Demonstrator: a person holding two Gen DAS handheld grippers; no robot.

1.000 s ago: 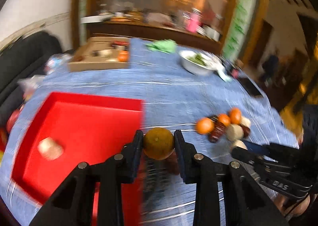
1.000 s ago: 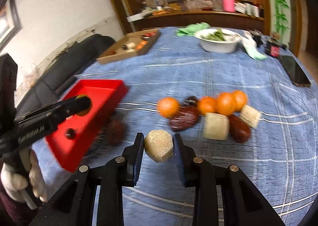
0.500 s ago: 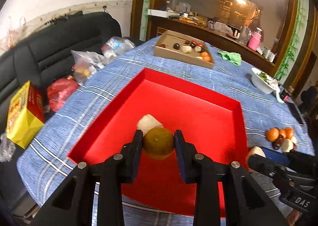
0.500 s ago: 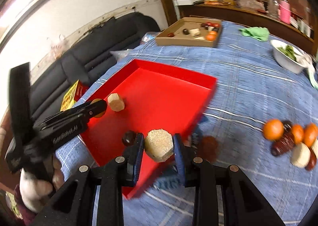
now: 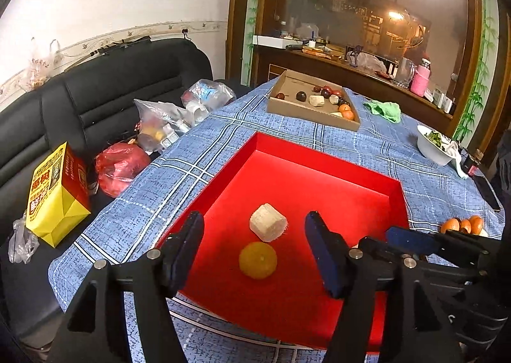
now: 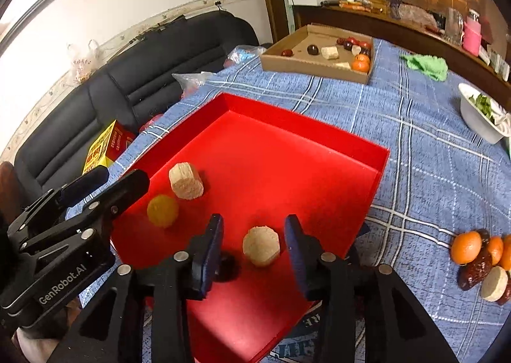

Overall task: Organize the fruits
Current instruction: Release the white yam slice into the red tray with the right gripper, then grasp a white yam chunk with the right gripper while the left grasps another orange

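From your left wrist view, your left gripper (image 5: pixel 254 249) hangs over the near part of the red tray (image 5: pixel 322 160), its jaws opening with neither pad pressing on anything. The yellow-orange fruit (image 5: pixel 258 260) lies on the tray floor in the gap between the fingers, clear of both. Just beyond it, almost touching, sits a pale beige chunk (image 5: pixel 267 227). To the right of your fingers the tip of your right gripper (image 5: pixel 407 240) reaches in over the tray's right side. Past that, on the blue checked tablecloth (image 5: pixel 424 190), a cluster of orange fruits (image 5: pixel 463 225) waits. Well ahead of the tray stands a cardboard box (image 5: pixel 311 107) with more fruit in it, and a white bowl (image 5: pixel 432 147) sits off to the far right.

From your right wrist view, your right gripper (image 6: pixel 254 249) is also above the tray (image 6: pixel 306 126), jaws opening, with a round beige piece (image 6: pixel 261 249) lying on the tray between the fingers and free of both pads. A dark fruit (image 6: pixel 228 265) is partly hidden behind the left finger. Ahead and to the left lie the yellow-orange fruit (image 6: pixel 162 210) and the beige chunk (image 6: pixel 186 185), side by side. Your left gripper (image 6: pixel 105 181) comes in from the left edge, its jaws apart. The remaining pile of fruits (image 6: pixel 482 259) rests on the cloth well to the right.
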